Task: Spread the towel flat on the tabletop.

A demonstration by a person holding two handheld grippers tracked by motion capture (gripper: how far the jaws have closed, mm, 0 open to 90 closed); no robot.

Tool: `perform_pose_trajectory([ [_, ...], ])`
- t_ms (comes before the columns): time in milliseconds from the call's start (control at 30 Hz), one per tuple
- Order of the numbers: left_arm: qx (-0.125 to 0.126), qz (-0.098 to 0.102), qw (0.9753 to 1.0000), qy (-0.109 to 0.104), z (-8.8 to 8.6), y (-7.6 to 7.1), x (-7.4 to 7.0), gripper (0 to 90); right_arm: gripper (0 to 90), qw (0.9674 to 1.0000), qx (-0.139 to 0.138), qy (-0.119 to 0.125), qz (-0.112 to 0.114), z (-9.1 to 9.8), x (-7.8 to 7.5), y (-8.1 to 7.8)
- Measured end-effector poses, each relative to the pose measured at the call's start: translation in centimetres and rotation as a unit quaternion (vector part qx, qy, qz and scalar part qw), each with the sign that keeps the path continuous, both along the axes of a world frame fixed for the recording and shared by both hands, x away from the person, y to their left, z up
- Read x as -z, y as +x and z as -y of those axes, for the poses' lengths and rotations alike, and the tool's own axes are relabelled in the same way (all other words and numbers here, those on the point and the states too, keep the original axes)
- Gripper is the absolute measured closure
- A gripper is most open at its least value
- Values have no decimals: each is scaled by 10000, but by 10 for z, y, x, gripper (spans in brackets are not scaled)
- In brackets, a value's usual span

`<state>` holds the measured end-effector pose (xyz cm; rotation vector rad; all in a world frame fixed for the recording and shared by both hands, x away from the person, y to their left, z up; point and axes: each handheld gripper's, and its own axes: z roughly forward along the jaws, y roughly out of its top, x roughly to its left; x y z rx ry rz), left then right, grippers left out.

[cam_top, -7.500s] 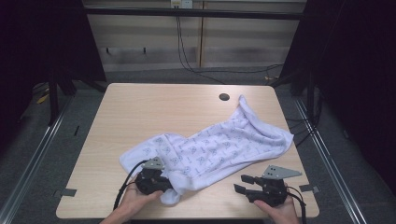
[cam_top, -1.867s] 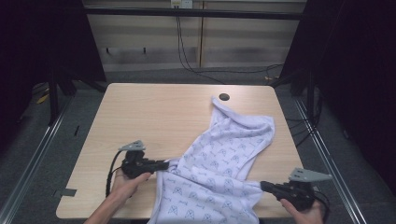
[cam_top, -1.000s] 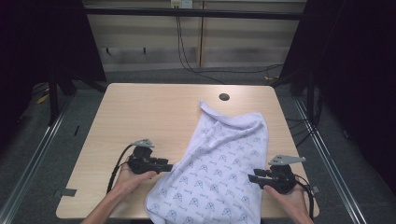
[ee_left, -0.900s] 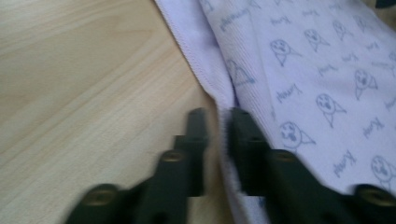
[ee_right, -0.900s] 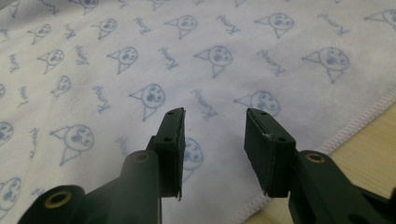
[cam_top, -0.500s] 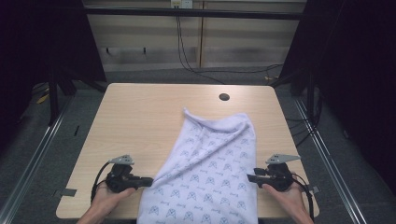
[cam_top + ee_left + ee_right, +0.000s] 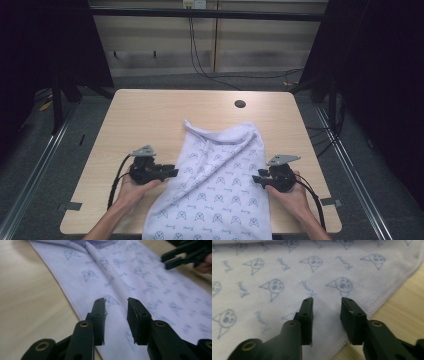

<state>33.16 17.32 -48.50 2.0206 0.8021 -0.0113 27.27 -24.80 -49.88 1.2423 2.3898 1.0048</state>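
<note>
- High view: A person stands at the counter with a claw in each hand. The cloth lies flat on the near half of the counter, and its near end hangs over the edge by the person. The left claw sits at the cloth's left edge. The right claw sits at the cloth's right edge. I think the step now is spreading and smoothing the cloth. The far end is bunched and folded, so next I think the claws need to grab the side edges and pull that part flat.
- Left gripper view: The left claw is partly open, with a clear gap between its two black jaws. The jaws have just opened wider again. Nothing is pinched; the cloth lies under the gap. The cloth is pale purple-white with small blue drawings. A long soft crease runs up its middle. Its edge runs slanted beside the bare wood. The other claw is at the far side of the cloth.
- Right gripper view: The right claw is also partly open. Its jaws have just been closing a little, but they grip nothing. The cloth lies flat under them. It has little blue cat faces and tiny words on it. A stitched hem runs along its edge, and wood peeks out beside it.
</note>
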Motion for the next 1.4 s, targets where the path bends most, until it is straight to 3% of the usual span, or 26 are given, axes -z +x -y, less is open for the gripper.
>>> perform_pose_trajectory([
  [67,81,-7,9998,185,16,7,8,671,749,10000,7,-68,41,2,0,-3],
  [100,133,83,9990,408,23,7,11,690,807,10000,-32,-61,11,4,-1,-4],
  [133,274,39,9973,679,29,4,16,731,843,10000,-23,-3,-65,6,-1,-7],
  [167,297,187,9963,781,29,0,18,757,866,9999,-37,25,-94,10,-1,-11],
  [267,301,78,9959,851,20,-7,16,836,873,9998,4,39,-219,18,-3,-23],
  [367,335,-39,9957,860,7,-24,15,857,872,9995,-62,148,-280,27,-3,-37],
  [467,471,-171,9955,802,-2,-43,14,850,871,9992,-112,168,-341,30,-4,-47],
  [533,546,-191,9951,807,-6,-52,12,800,862,9986,-193,212,-453,29,-5,-52],
  [667,416,-250,9961,739,-5,-50,13,735,834,9977,-458,178,-475,22,-6,-60],
  [700,344,-206,9959,808,-4,-46,12,737,832,9976,-480,176,-473,21,-6,-61],
  [767,278,22,9955,905,-1,-37,13,758,783,9977,-457,226,-453,21,-5,-58],
  [800,167,51,9958,897,0,-32,14,759,753,9975,-425,296,-472,22,-4,-54],
  [833,-118,98,9953,957,0,-25,14,763,711,9975,-411,339,-460,23,-4,-50],
  [867,-182,122,9947,1004,1,-20,14,763,679,9984,-250,295,-407,23,-4,-44],
  [933,-240,215,9937,1077,1,-12,14,754,652,9988,-128,316,-364,23,-3,-33],
  [1033,-280,224,9940,1035,-2,-12,15,751,624,9989,-149,333,-289,21,-1,-20],
  [1167,-363,126,9953,883,-11,-11,16,742,615,9990,-139,392,-187,18,1,-6],
  [1267,-389,-54,9966,728,-14,-10,16,719,605,9990,-85,394,-194,16,1,1],
  [1333,-321,-161,9965,759,-16,-15,14,659,592,9990,-122,416,-123,16,3,3],
  [1400,-220,-144,9964,806,-19,-26,13,667,566,9986,-100,478,-179,16,3,2],
])
